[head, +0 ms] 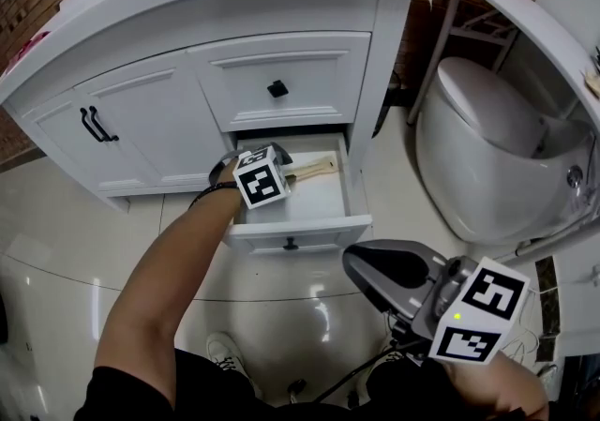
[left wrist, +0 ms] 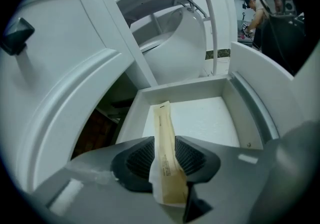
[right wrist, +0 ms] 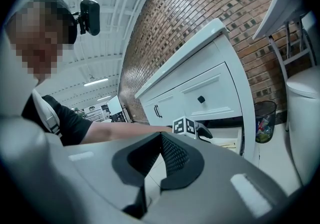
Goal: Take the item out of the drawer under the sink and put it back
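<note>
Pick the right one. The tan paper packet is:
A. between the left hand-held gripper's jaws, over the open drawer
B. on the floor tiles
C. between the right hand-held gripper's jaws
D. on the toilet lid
A: the left gripper view shows the tan paper packet between the jaws of the left hand-held gripper, its far end reaching into the open drawer.
</note>
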Available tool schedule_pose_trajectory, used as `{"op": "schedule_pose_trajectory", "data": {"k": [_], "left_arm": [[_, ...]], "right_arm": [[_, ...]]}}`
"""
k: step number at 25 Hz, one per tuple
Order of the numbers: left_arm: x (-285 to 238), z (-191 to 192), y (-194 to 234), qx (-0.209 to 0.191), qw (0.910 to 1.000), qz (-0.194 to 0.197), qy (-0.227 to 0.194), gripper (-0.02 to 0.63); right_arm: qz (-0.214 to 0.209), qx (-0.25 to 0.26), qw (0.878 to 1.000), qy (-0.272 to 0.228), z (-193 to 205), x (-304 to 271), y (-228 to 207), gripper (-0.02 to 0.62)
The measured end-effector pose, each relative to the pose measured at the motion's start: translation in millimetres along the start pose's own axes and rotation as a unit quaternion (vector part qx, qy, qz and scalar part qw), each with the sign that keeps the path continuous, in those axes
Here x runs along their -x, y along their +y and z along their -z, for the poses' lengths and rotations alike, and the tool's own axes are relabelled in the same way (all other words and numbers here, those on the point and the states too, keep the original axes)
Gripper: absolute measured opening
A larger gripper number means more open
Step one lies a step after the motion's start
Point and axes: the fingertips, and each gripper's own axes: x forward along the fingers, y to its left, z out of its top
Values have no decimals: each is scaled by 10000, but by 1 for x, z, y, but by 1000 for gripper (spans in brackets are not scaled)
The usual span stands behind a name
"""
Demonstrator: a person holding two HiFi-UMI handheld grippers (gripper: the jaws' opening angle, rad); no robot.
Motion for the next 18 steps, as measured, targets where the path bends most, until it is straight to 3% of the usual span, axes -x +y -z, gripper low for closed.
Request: {"op": "schedule_pose_trajectory", "data": {"k": [5, 12, 18], "left_arm": [[-18, 5, -2, 159, 9995, 199, 159, 150], [-28, 8, -8, 45, 9983, 447, 371, 150], [-28, 2, -6, 236, 9973, 634, 282, 144]], "right_arm": [[62, -87, 9999, -96, -4, 1, -5, 3], [72, -168, 9998, -57, -3, 2, -10, 3], [76, -200, 9997, -91, -4, 4, -11, 3]]}}
